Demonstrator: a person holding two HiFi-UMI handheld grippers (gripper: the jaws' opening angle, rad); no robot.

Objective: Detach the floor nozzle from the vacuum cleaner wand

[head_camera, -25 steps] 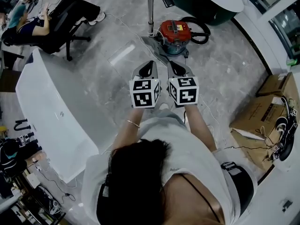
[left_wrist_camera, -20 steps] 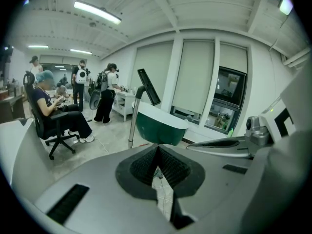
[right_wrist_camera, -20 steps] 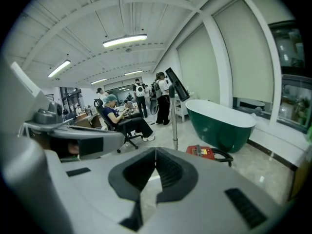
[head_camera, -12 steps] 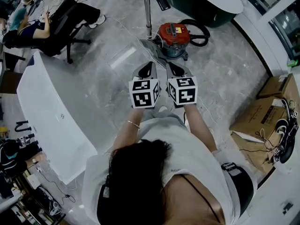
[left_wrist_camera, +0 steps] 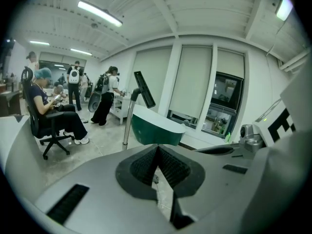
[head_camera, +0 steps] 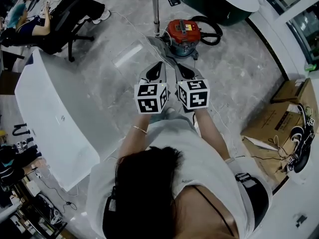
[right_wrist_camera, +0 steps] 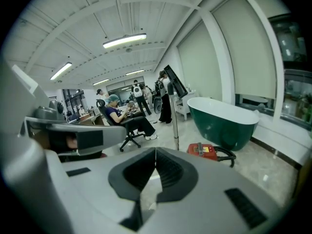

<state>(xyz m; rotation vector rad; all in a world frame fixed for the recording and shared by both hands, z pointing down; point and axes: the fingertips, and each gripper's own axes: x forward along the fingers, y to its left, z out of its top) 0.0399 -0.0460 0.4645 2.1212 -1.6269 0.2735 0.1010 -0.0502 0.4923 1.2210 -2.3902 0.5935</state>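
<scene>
Status of left tongs [head_camera: 158, 66] and right tongs [head_camera: 180, 68]: pressed shut, pads together, nothing between them. Held side by side above the floor [head_camera: 239, 73], well short of the work.

Location of vacuum cleaner [head_camera: 184, 32]: red canister on the floor ahead of the tongs, near a green bathtub [right_wrist_camera: 222, 118]. Location of wand [head_camera: 156, 11]: bare metal tube, upright, just left of the canister. Location of floor nozzle [head_camera: 162, 46]: grey, flat on the floor at the foot of the wand, partly hidden behind the tongs.

Handling, as judged: wand stiff, smooth, likely slippery; nozzle light, rigid plastic, probably kept on by a friction fit or catch. Open both tongs first. Take the wand low, just above the joint. Pin the nozzle by its neck. Pull straight along the tube; avoid bending at the joint.
</scene>
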